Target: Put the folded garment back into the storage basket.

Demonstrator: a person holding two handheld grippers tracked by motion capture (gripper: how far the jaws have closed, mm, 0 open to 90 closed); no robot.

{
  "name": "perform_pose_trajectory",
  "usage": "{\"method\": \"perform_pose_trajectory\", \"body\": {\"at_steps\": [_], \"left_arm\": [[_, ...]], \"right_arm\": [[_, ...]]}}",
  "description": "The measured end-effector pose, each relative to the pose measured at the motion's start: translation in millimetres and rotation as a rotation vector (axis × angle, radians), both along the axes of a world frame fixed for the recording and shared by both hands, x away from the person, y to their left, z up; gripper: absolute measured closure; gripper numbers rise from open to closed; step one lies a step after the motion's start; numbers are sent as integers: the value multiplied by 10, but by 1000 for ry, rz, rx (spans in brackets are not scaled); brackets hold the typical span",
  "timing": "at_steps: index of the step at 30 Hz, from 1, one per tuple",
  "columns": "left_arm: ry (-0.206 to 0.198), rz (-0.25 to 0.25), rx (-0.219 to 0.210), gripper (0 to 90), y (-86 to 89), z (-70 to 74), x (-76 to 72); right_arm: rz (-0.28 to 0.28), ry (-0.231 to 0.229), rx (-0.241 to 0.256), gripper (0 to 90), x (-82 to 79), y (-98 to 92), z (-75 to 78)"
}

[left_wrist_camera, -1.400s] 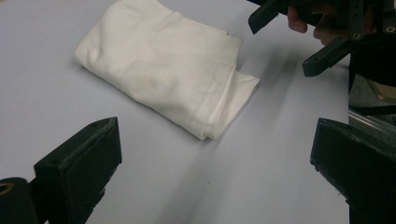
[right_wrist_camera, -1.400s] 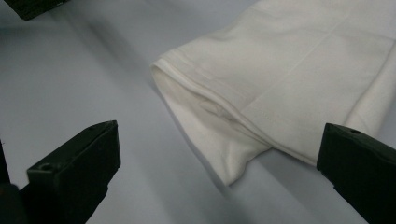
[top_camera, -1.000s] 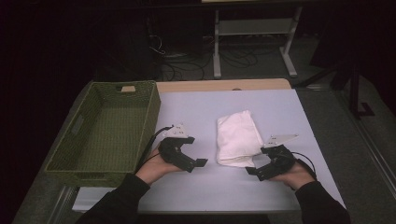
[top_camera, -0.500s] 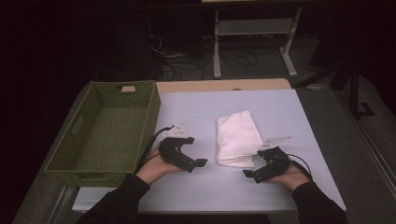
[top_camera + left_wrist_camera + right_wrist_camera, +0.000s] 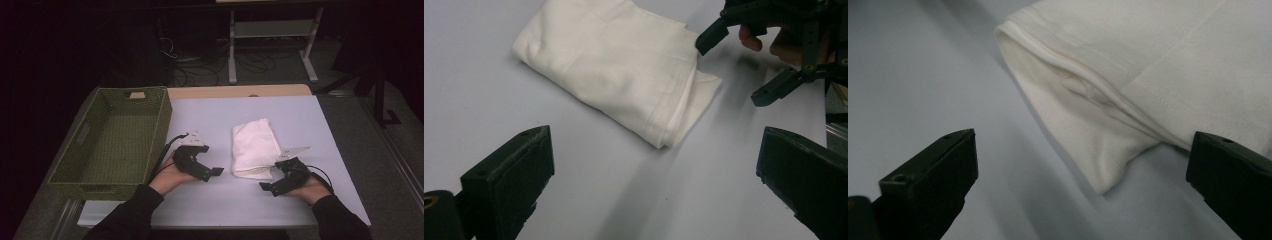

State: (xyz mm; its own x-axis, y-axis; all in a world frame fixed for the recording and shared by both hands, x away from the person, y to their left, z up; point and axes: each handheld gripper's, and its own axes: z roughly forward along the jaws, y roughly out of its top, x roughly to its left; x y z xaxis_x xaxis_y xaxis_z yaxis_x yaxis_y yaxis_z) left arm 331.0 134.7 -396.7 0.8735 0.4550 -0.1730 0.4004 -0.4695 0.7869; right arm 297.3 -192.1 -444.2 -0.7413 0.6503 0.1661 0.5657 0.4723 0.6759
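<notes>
At the far left of the high view a green woven basket (image 5: 112, 137) is sitting on the surface (image 5: 310, 115), its long side running away from the person and its inside lying bare. Just to the right of the basket, the person's left hand (image 5: 170, 176) is holding the left gripper (image 5: 209, 174) low over the pale surface, with its cable looping back toward the basket's near corner. Its jaws are standing wide apart and holding nothing, pointing rightward toward the towel. In the left gripper view those two black jaws are rising at the bottom corners with open surface between them, and the folded white towel (image 5: 619, 67) is lying ahead of them, well apart from their tips. In the high view the towel (image 5: 255, 148) is lying flat near the middle of the surface, between the two grippers, folded into a thick oblong with its layered edge facing the person. To the right of it, the right hand (image 5: 311, 189) is holding the right gripper (image 5: 270, 181) close to the towel's near right corner, its jaws also spread wide and empty. In the right gripper view the towel's folded corner (image 5: 1108, 165) is sitting between the two jaws and a little ahead of them, with its stacked hems showing, while neither jaw is touching the cloth. In the left gripper view the right gripper (image 5: 744, 60) is showing at the top right, beside the towel's corner, open.
</notes>
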Motion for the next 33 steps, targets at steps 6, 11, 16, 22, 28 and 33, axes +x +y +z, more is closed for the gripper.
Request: {"method": "perform_pose_trajectory", "body": {"at_steps": [6, 11, 16, 22, 28, 33], "left_arm": [[-4, 19, -12, 13, -47, 5, 57], [-3, 35, -25, 13, -94, -4, 117], [-6, 39, -31, 13, -152, -7, 174], [-10, 49, -29, 13, -203, -36, 245], [-13, 54, -35, 13, -237, -61, 312], [-18, 56, -37, 12, -275, -73, 351]], "right_arm": [[-2, 2, 10, 0, -1, -8, 9], [-3, -1, 17, 0, -1, -11, 14], [-1, -1, 19, 0, -1, -16, 18], [-3, -1, 20, 0, -1, -21, 15], [-2, -2, 19, 0, -3, -19, 16], [-4, -2, 22, 0, -3, -23, 19]]}}
